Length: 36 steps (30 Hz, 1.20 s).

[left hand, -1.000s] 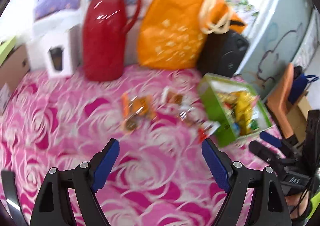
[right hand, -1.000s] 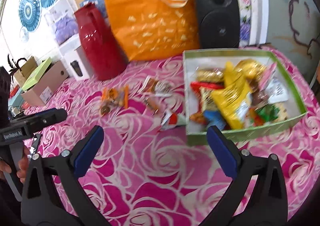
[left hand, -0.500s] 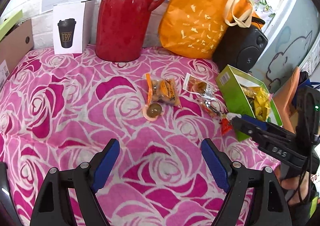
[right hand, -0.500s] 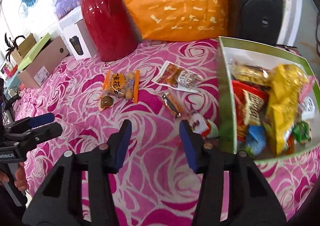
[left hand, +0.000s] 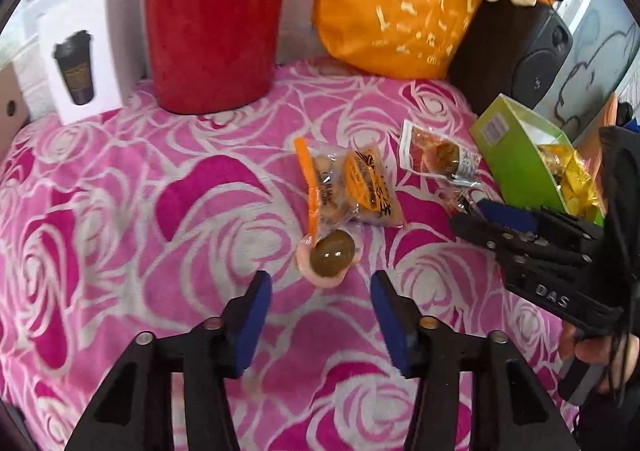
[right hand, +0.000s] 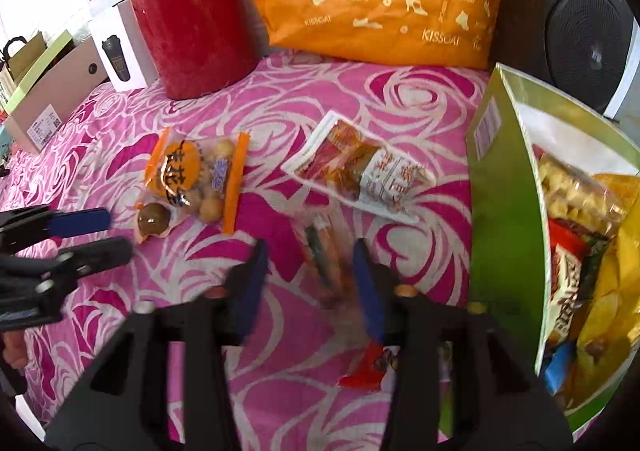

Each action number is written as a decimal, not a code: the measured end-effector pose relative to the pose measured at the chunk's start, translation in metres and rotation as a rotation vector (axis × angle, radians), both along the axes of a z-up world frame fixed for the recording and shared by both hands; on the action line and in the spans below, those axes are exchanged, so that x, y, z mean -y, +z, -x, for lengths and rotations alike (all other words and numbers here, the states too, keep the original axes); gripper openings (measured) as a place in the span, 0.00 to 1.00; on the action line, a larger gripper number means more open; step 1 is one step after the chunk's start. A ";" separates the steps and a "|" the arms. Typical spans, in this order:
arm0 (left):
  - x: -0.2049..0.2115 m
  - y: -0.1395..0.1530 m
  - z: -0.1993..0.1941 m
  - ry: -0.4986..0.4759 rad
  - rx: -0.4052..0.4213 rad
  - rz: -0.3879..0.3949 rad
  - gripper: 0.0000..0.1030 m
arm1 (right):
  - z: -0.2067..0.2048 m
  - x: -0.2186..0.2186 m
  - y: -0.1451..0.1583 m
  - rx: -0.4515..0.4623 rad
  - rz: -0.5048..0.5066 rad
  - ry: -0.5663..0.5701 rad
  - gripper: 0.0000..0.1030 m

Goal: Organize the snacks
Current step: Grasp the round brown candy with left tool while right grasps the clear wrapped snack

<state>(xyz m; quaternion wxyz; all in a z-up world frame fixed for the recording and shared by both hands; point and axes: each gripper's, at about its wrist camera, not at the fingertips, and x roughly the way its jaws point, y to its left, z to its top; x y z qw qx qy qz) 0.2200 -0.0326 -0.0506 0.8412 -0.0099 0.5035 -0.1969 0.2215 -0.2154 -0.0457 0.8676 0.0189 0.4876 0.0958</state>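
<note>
Left wrist: parted fingers face round candy (peanut pack behind); right fingers parted

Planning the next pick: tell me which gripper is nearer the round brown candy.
Left. The left gripper is open just short of the round brown candy, which lies ahead between its fingers. The right gripper is farther to the right, straddling a thin snack stick.

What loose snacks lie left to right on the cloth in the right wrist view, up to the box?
Round brown candy → orange-edged snack bag → slim blurred packet → white-and-red pouch → green box.
</note>
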 end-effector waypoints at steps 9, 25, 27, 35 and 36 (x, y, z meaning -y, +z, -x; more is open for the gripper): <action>0.015 -0.006 -0.018 -0.022 0.004 -0.009 0.43 | 0.013 -0.007 0.001 -0.028 -0.074 0.022 0.22; 0.021 -0.007 -0.013 -0.056 -0.008 -0.011 0.35 | 0.018 -0.007 -0.001 -0.017 -0.097 0.000 0.31; 0.025 -0.010 -0.013 -0.062 -0.004 -0.033 0.35 | 0.017 -0.010 -0.003 -0.022 -0.081 0.003 0.26; 0.021 -0.002 -0.001 -0.062 -0.010 -0.012 0.30 | 0.034 -0.013 0.003 -0.004 -0.108 0.010 0.22; 0.018 0.001 0.004 -0.059 -0.010 0.002 0.30 | 0.039 -0.013 0.008 0.010 -0.114 0.011 0.22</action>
